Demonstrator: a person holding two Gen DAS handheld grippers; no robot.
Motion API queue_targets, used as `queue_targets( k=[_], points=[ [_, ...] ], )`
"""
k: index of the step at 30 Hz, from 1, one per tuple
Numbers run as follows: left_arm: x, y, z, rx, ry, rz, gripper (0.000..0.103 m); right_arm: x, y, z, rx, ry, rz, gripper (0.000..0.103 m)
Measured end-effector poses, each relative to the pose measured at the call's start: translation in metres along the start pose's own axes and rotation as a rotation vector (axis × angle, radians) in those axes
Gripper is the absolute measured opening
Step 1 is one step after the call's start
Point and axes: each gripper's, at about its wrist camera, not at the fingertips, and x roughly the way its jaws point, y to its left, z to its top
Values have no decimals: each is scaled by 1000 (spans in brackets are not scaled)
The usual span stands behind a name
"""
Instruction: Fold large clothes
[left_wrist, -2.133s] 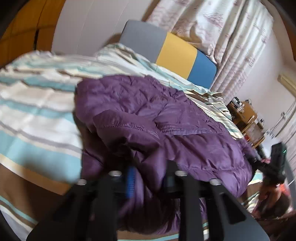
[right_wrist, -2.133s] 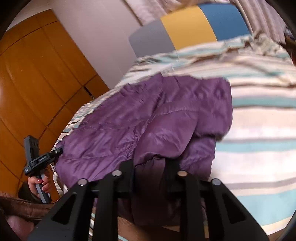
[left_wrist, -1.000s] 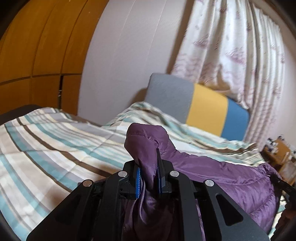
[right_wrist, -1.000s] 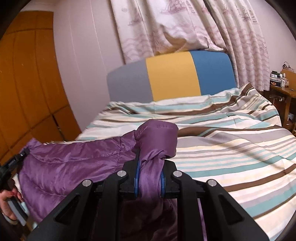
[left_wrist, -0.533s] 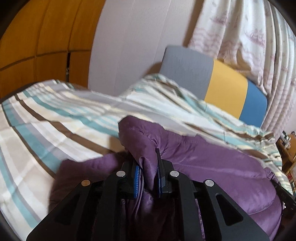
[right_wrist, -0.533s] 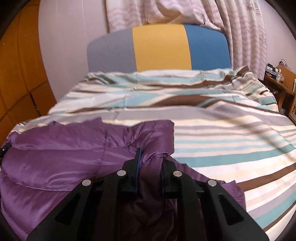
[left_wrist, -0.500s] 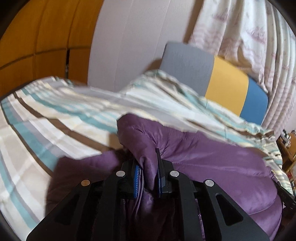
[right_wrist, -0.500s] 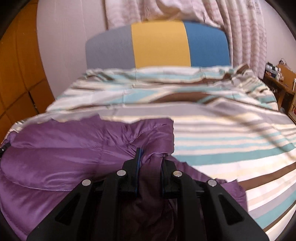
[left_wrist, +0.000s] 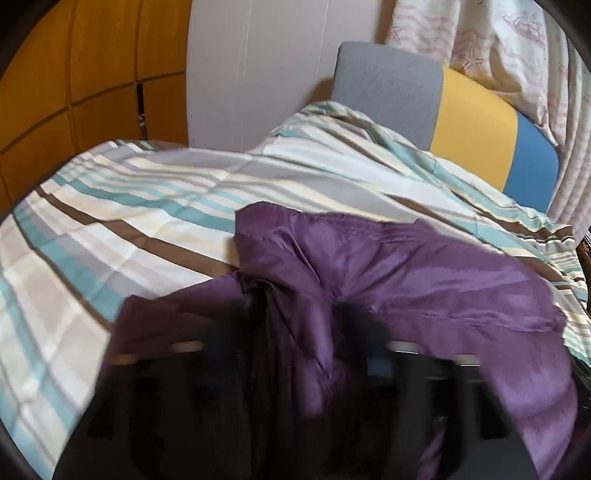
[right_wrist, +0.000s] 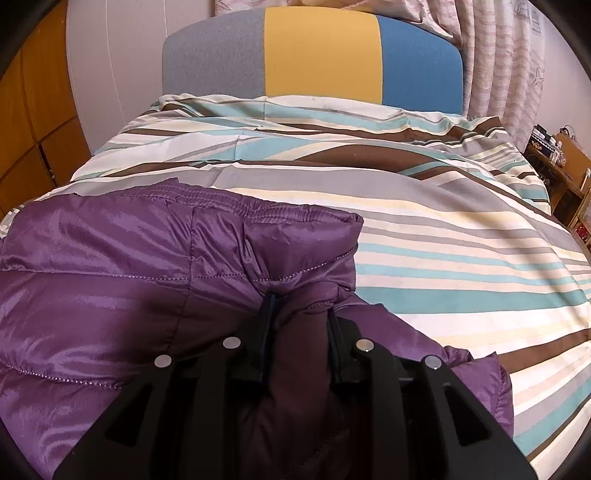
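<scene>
The left hand-held gripper (left_wrist: 306, 350), blurred, had just been opening, its jaws spread wide with a fold of the purple jacket (left_wrist: 424, 280) loose between them. The right hand-held gripper (right_wrist: 300, 325) had just been opening slightly but its pads pressed a jacket fold. The jacket lay on the striped bed (right_wrist: 443, 229).

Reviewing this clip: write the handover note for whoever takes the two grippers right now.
Left gripper: fingers have just sprung wide open, blurred, purple jacket fabric loose between them.
Right gripper: just been opening slightly, fingers still around a fold of jacket.
Jacket lies on the striped duvet, near edge brought over toward the headboard.
Done: first fold laid down.
Left: release right, pull clear, fold again.
</scene>
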Motion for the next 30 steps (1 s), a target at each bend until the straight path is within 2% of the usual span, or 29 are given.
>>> queue_targets(
  k=[1, 3, 6, 10, 14, 17, 19, 25, 27, 28, 29, 30],
  points=[
    [-20, -2, -2, -13, -62, 10, 88, 0, 1, 0, -4, -2, -6, 24],
    [-43, -8, -4, -27, -126, 37, 88, -2, 3, 0, -11, -5, -14, 24],
    [-69, -31, -2, -34, -173, 6, 88, -2, 3, 0, -13, -7, -15, 24],
    [-60, -79, 10, 63, -134, -14, 88, -4, 2, -1, -5, -10, -7, 25],
    [-32, -106, 11, 152, -114, 61, 88, -4, 1, -1, -5, -10, -7, 25],
    [-5, -109, 1, 178, -52, 100, 88, -4, 1, -1, -3, -11, -4, 25],
    [15, -102, -8, 152, 7, 77, 89, -5, 1, -1, -2, -14, -1, 26],
    [33, -99, -15, 145, 60, 55, 94, -6, 2, -1, -4, -16, -7, 26],
    [36, -96, -16, 133, 66, 34, 95, -8, 1, -1, 1, -22, -7, 30],
    [36, -95, -16, 126, 68, 22, 95, -11, 0, -2, 10, -33, -12, 43],
    [36, -93, -17, 119, 69, 10, 96, -16, -2, -2, 22, -49, -14, 61],
    [36, -92, -17, 115, 70, 1, 96, -24, -5, -2, 31, -73, 7, 62]
  ],
)
